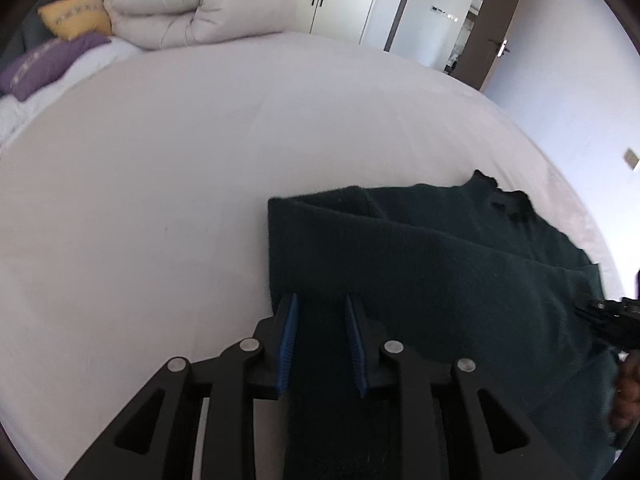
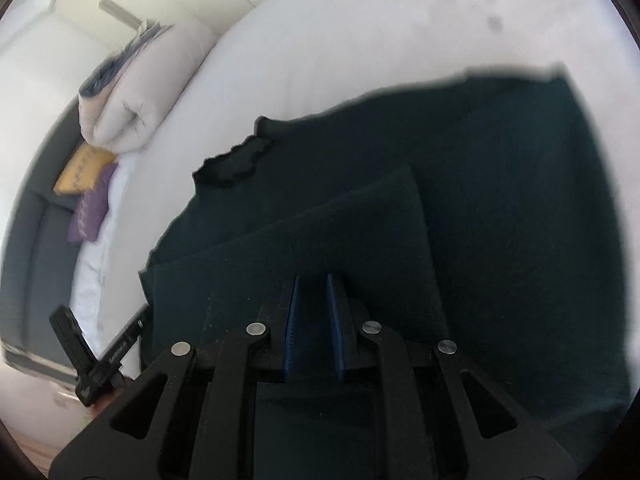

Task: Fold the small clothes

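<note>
On bed (image 1: pixel 160 200), near edge: one dark sweater (image 1: pixel 440 260), sleeve folded across body. Left hand-held gripper (image 1: pixel 320 304) jaws parted over hem, cloth between, not pinched. Right hand-held gripper (image 2: pixel 312 284) nearly closed; grip unclear. Advice: pinch both hem layers, lift evenly. Count: two pillows, one duvet.

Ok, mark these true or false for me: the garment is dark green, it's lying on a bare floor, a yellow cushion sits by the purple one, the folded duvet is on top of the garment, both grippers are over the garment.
1. The garment is dark green: true.
2. It lies on a bare floor: false, on the white bed.
3. A yellow cushion sits beside the purple cushion: true.
4. The folded duvet is on the garment: false, it is far off at the head of the bed.
5. The left gripper and right gripper are over the garment: true.
</note>
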Demonstrator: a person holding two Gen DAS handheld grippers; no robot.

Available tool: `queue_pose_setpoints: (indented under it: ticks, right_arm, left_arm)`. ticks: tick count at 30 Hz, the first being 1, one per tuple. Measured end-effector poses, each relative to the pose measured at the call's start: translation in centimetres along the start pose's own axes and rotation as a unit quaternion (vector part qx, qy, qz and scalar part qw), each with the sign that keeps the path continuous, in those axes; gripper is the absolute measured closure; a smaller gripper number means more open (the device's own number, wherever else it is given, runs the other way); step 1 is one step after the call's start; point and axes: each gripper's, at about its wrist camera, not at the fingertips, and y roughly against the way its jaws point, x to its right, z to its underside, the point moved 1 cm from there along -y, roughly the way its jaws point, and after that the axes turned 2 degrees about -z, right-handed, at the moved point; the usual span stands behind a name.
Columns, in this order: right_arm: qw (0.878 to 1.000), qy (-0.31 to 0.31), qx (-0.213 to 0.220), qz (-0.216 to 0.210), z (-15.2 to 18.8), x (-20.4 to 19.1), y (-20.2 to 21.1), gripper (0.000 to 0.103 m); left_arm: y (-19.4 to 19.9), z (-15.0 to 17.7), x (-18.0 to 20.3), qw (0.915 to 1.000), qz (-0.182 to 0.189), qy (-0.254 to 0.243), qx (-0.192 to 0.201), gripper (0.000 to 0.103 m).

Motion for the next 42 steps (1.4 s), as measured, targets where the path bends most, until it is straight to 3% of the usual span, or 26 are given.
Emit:
queue_pose_setpoints:
  ticks: [2,3,10,13,15,16,17,19,22,25,29,34,40,42]
  right_arm:
    - [0.999,-0.013,0.016,-0.032,0.5,1.0,0.5,0.09]
    - [0.999,-0.02,0.019,-0.04,0.7,1.3,0.8,0.09]
    - [1.0,-0.014,0.016,-0.012,3.4,2.1,6.1,0.086]
    - [0.999,-0.01,0.03,0.005,6.4,3.2,11.1,0.073]
    - [0.999,-0.012,0.04,-0.008,9.4,4.3,15.3,0.049]
    - [0.999,-0.015,0.047,-0.012,10.9,4.7,17.2,0.029]
    - [0.998,-0.019,0.058,-0.013,12.4,5.3,19.1,0.023]
    - [0.998,-0.013,0.068,-0.012,15.8,6.3,22.9,0.023]
    - [0.999,-0.005,0.046,-0.003,19.9,8.1,26.3,0.023]
    - [0.999,0.007,0.03,0.024,23.5,9.7,28.5,0.023]
    - [0.999,-0.03,0.025,0.014,27.0,12.6,30.8,0.023]
    - [0.998,-0.048,0.029,-0.001,29.7,14.3,32.1,0.023]
    - [0.997,-0.064,0.033,-0.006,30.4,15.1,33.6,0.023]
    - [0.998,-0.063,0.03,-0.005,29.3,14.7,33.0,0.023]
  left_arm:
    - [1.2,1.0,-0.1,0.9999,0.008,-0.01,-0.002,0.062]
    - [1.6,1.6,-0.1,0.9998,0.012,-0.013,-0.009,0.044]
    - [7.4,8.3,-0.9,0.9993,0.015,-0.022,-0.026,0.033]
    - [11.2,12.6,-1.3,0.9984,0.007,-0.039,-0.04,0.021]
    - [13.2,15.4,-1.9,0.998,0.006,-0.036,-0.051,0.017]
    - [14.2,16.7,-2.5,0.9978,0.012,-0.025,-0.06,0.016]
    - [14.7,17.7,-2.8,0.9973,0.019,-0.018,-0.068,0.015]
    - [16.7,20.2,-3.5,0.9959,0.038,-0.004,-0.082,0.016]
    - [18.6,22.5,-4.3,0.9932,0.062,0.023,-0.096,0.017]
    - [19.5,23.7,-4.6,0.9877,0.096,0.055,-0.111,0.019]
    - [19.7,24.9,-4.6,0.9778,0.133,0.084,-0.139,0.022]
    - [19.0,24.5,-4.5,0.9683,0.15,0.099,-0.173,0.032]
    - [17.8,24.5,-5.5,0.9391,0.205,0.166,-0.221,0.038]
    - [17.9,24.7,-5.7,0.9337,0.213,0.178,-0.227,0.038]
